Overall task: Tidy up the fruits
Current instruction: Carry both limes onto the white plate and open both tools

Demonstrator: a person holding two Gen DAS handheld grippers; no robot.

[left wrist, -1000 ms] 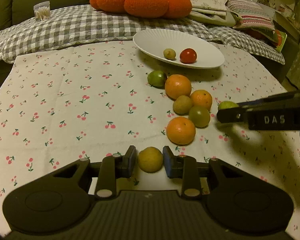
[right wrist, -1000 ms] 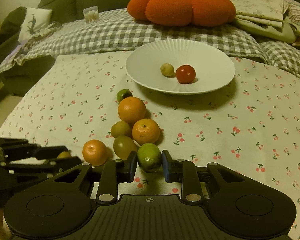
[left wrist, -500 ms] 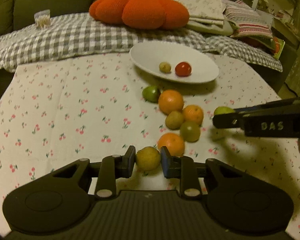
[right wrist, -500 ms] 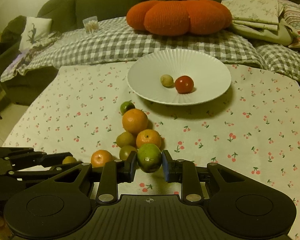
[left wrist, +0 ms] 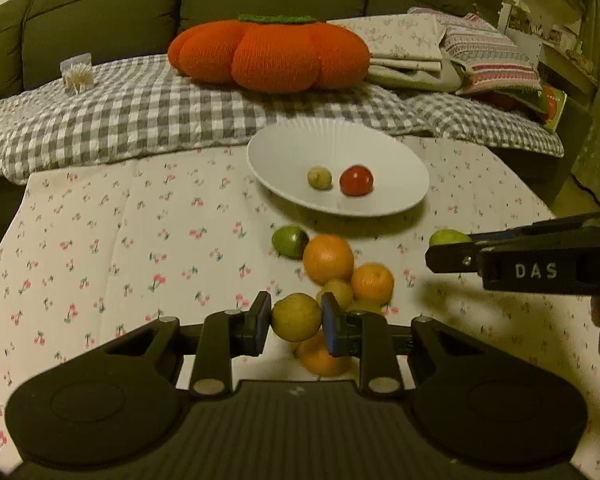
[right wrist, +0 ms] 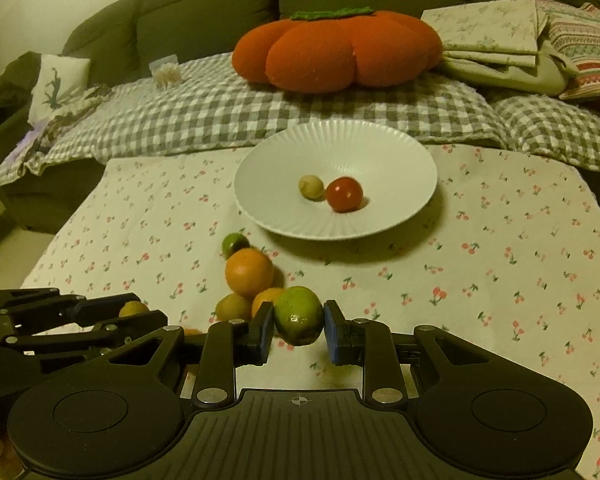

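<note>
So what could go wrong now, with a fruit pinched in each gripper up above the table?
1. The yellow-green fruit in the left gripper is round and held only at its sides, so it might slip and land on the pile of oranges below.
2. The green fruit in the right gripper could slip too.
3. Dropped carelessly into the white plate, either could knock the red tomato.

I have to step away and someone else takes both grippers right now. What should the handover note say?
Left gripper: shut on a yellow-green fruit, lifted off the cloth.
Right gripper: shut on a green lime, also lifted.
White plate: holds a small pale fruit and a red tomato.
Still on the tablecloth: a cluster with a large orange, another lime, and several smaller oranges and yellowish fruits.
Done: two fruits plated.
Left: probably plate the two held fruits, then the cluster.
</note>
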